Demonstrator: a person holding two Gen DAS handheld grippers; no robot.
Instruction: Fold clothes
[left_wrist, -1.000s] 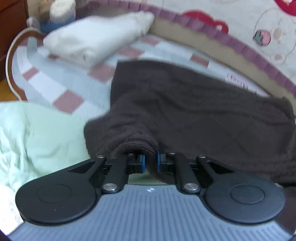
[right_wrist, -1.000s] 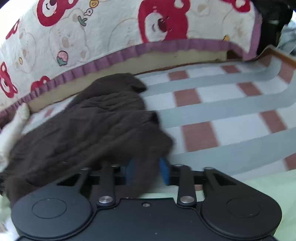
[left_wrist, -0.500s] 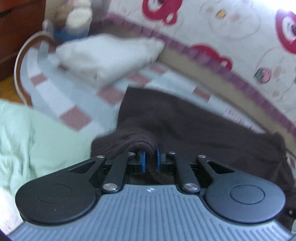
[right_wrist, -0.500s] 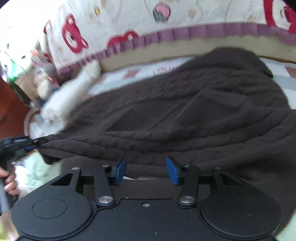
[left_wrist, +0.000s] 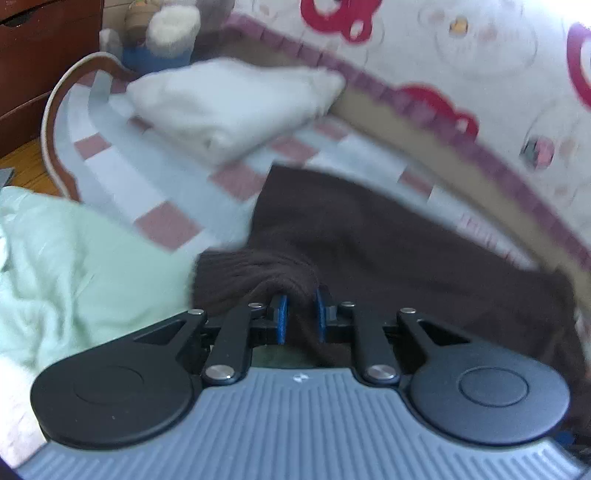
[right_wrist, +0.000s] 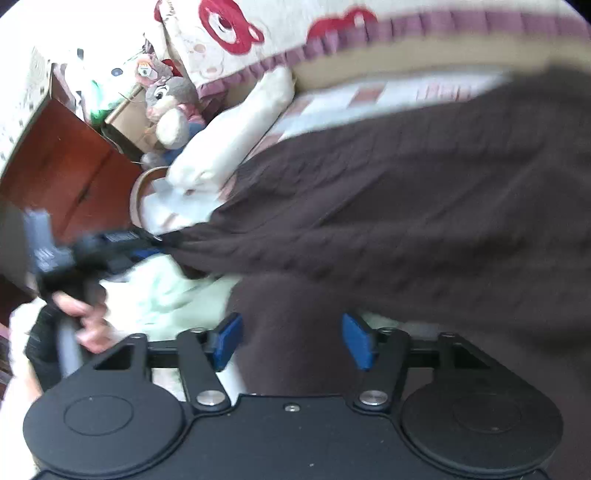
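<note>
A dark brown cable-knit sweater (right_wrist: 406, 206) lies across a bed sheet checked in pale grey-blue, white and dusty-pink squares (left_wrist: 155, 192). Beside it sits a folded cream-white garment (left_wrist: 229, 107) and a crumpled mint-green cloth (left_wrist: 74, 258). Behind runs a cream quilt printed with red bears and edged in a mauve ruffle (left_wrist: 424, 48). The black gripper on the left (left_wrist: 300, 314) and the black gripper on the right (right_wrist: 291, 339) both carry bright blue finger pads (right_wrist: 356, 339). A reddish-brown wooden cabinet (right_wrist: 66, 166) stands near a grey and pink plush toy (right_wrist: 170, 96).
</note>
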